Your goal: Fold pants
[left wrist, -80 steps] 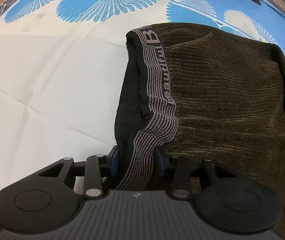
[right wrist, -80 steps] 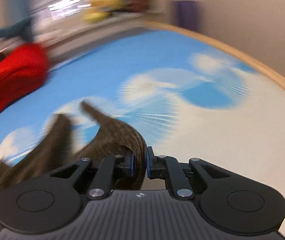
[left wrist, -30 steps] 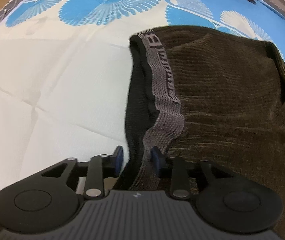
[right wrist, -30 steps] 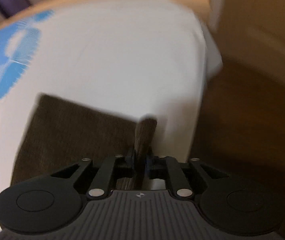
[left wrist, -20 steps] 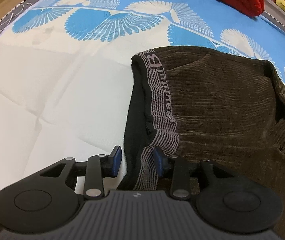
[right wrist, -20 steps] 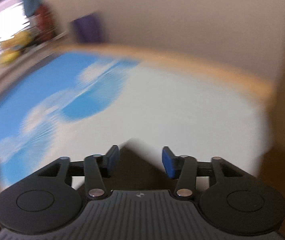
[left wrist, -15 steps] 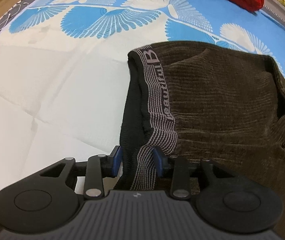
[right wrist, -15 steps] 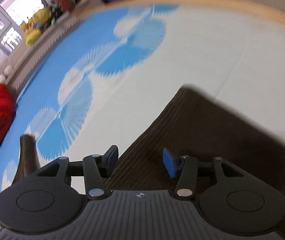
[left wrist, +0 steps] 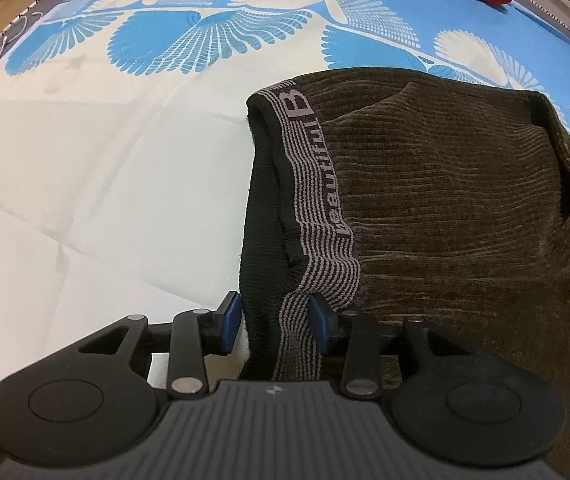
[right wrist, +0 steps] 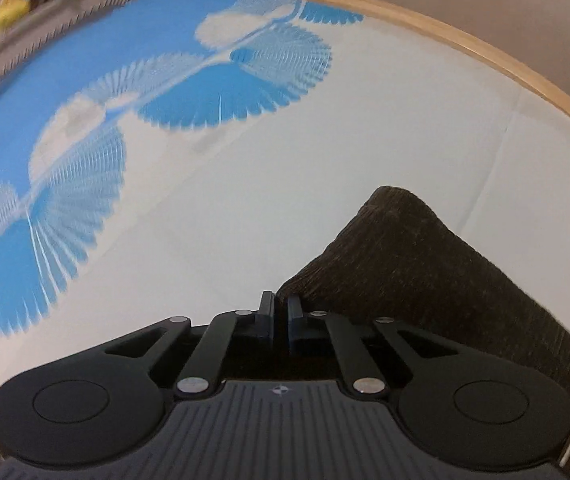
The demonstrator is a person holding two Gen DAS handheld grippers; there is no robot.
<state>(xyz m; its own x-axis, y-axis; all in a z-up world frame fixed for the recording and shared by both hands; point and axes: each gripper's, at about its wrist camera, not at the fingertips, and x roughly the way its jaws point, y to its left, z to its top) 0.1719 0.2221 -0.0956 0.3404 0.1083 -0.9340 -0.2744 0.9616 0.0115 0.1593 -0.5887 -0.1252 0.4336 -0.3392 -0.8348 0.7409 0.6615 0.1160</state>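
On the bed (left wrist: 85, 200), with its blue and white fan cover, the brown pants (left wrist: 465, 208) lie spread out flat. Their top part rests on the white part of the cover, with the blue part beyond it. One leg end (right wrist: 425, 272) sits near the wooden edge (right wrist: 485, 52) of the bed and stands up in a small peak.

The striped waistband (left wrist: 313, 184) with letters on it runs along the left side of the pants. Its near end goes in between the blue pads of the left tool (left wrist: 275, 322), which is grasping that thick band.

The right tool (right wrist: 281, 316) is clenched. Its jaws have just been closing, and they sit right at the edge of the leg cloth. I cannot tell if any cloth is caught between them.

The step now looks like getting a good hold of both ends before the fold. To do it well, the left side should keep a firm hold on the band so the top does not slide. The right side should make sure it really has the leg end. If it has none, it should let go and pinch again, a bit deeper into the cloth. Then lift the leg end just a little and carry it slowly toward the waistband. Keep the cloth flat and line the edges up, so no bumps get folded in.
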